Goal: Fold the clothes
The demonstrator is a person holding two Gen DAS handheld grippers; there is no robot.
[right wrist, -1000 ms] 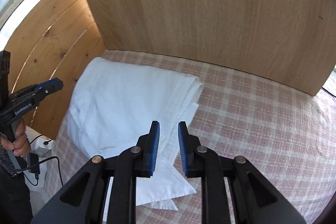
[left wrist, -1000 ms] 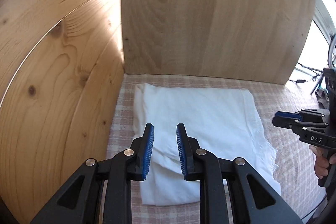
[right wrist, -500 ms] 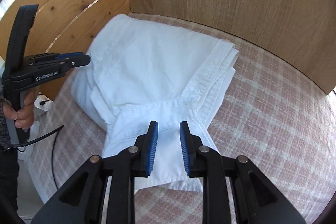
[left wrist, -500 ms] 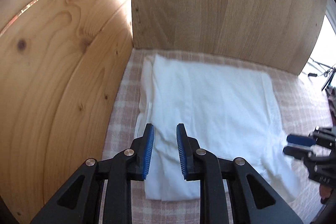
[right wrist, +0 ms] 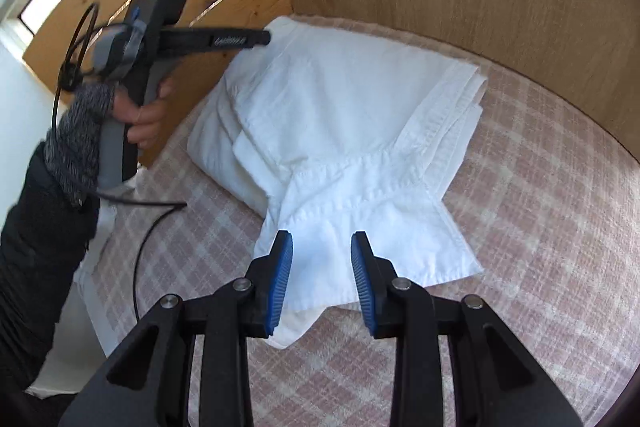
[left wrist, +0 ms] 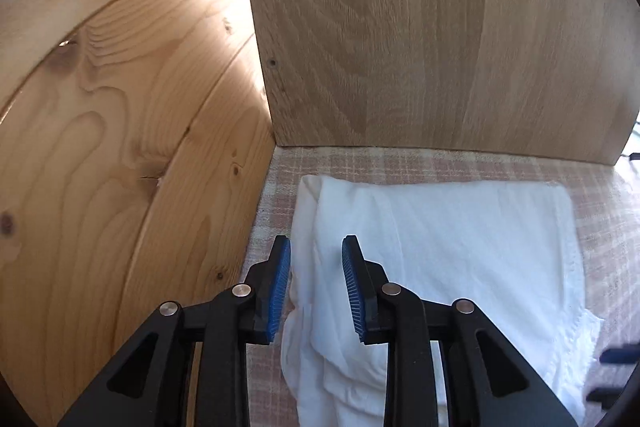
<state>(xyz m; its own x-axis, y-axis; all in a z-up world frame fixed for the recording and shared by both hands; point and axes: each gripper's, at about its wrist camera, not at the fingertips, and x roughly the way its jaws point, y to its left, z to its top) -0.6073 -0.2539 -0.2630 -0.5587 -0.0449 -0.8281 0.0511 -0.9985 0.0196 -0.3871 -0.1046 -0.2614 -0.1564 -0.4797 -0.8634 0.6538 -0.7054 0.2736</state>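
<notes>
Both tools hang parted and empty over the folded white shirt (right wrist: 344, 131) on the checked worktop (right wrist: 540, 227). The right tool (right wrist: 321, 273) stands above its loose near flap, the left tool (left wrist: 316, 287) over the left edge. Next, likely pinch both and fold. Since earlier, both have advanced onto the cloth.

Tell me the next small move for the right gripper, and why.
Probably lower the right gripper and close it on the loose flap of the white garment: its jaws are open just over that flap, which sticks out from the folded stack onto the plaid cloth.
</notes>
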